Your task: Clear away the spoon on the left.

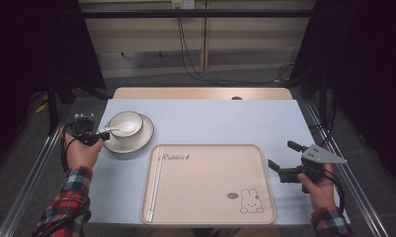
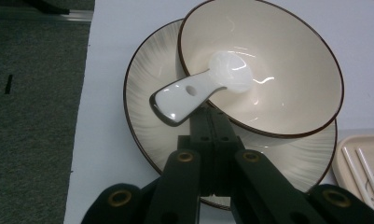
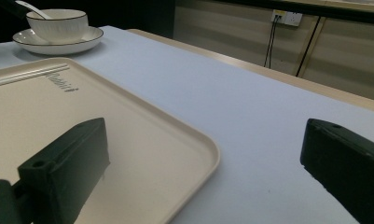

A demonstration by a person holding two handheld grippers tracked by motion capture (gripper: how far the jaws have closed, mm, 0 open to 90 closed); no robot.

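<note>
A cream bowl [image 1: 131, 119] with a dark rim stands on a matching saucer [image 1: 145, 137] at the table's left. A white ceramic spoon [image 1: 117, 130] lies in the bowl with its handle over the near-left rim. My left gripper [image 1: 99, 138] sits at the saucer's left edge. In the left gripper view its jaws are shut together [image 2: 212, 115], and their tips are hidden under the spoon's handle [image 2: 180, 97]. I cannot tell if they pinch it. My right gripper [image 1: 280, 154] hangs open beside the beige tray's [image 1: 210, 197] right rim with nothing between its jaws [image 3: 203, 140].
A pair of white chopsticks [image 1: 155, 185] lies along the tray's left side. A rabbit drawing marks the tray's near-right corner. Metal rails run along both sides of the table. Cables hang on the wall behind.
</note>
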